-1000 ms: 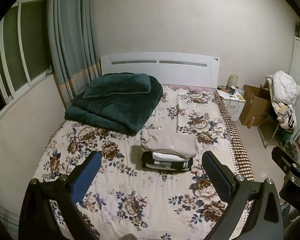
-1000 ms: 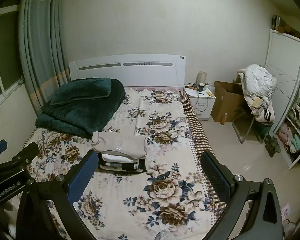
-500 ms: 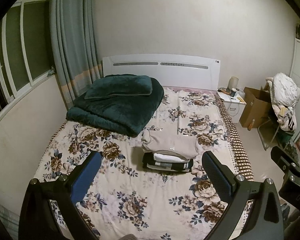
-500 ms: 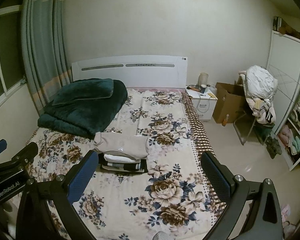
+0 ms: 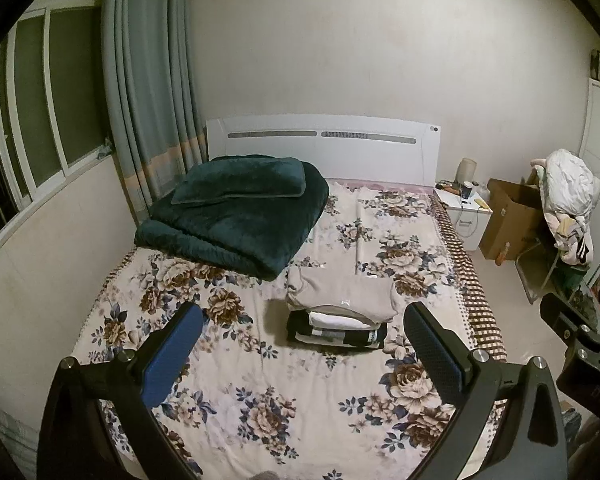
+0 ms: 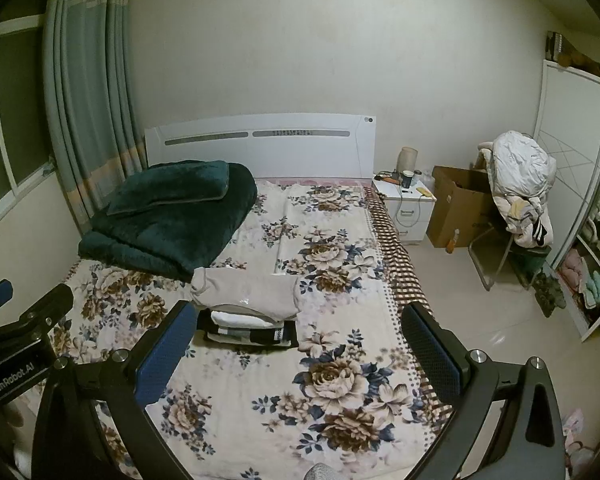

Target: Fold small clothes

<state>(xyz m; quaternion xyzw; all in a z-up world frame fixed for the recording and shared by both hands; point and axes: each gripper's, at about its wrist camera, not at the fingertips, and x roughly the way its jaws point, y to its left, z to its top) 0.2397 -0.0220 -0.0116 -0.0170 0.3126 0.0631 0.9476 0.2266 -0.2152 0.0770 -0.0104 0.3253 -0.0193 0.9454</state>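
A floral bed (image 5: 260, 400) carries the folded clothes stack (image 5: 340, 312) mid-mattress, beside a green blanket (image 5: 236, 220). Left claw (image 5: 300, 344) and right claw (image 6: 296, 340) hover wide, empty; lower stack layers are hard to distinguish.

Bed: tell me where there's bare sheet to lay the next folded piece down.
Bare floral sheet lies in front of the stack of folded clothes, toward the foot. More runs right of the stack up to the headboard, along the checkered edge. The head-left corner is crowded by the green blanket. Left gripper and right gripper hang open, empty.
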